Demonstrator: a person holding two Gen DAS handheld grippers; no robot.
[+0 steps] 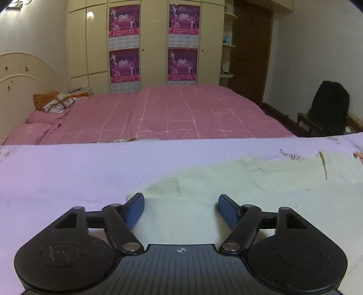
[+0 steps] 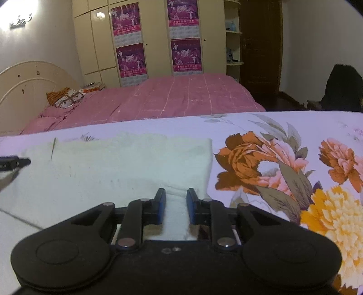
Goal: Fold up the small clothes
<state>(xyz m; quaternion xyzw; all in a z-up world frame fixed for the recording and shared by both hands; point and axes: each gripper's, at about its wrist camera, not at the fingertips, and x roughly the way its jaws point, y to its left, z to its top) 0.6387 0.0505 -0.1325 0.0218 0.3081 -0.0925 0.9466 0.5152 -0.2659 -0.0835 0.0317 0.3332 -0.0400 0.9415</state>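
the left gripper [image 1: 180, 210] hangs low over the near end of a pale green garment [image 1: 226, 181], its blue pads [image 1: 135, 210] spread wide with the cloth lying flat between and under them, not pinched. from there the garment stretches ahead and off to the right across a lilac sheet [image 1: 68, 172].

the right gripper [image 2: 175, 207] sits at the garment's [image 2: 127, 163] other end, near its right edge. its jaws are drawn in narrow, and a raised fold of the pale cloth stands between the blue pads [image 2: 161, 208]; whether they actually bite on it i cannot tell. to its right the sheet [image 2: 261, 127] shows big orange and yellow printed flowers [image 2: 247, 158]. far off to its left, a dark tip of the left gripper [image 2: 21, 162] pokes in over the cloth.

beyond both tools lies a bed with a pink checked cover [image 1: 170, 113], and behind it a cream wardrobe [image 1: 149, 43] with purple posters [image 1: 124, 20].
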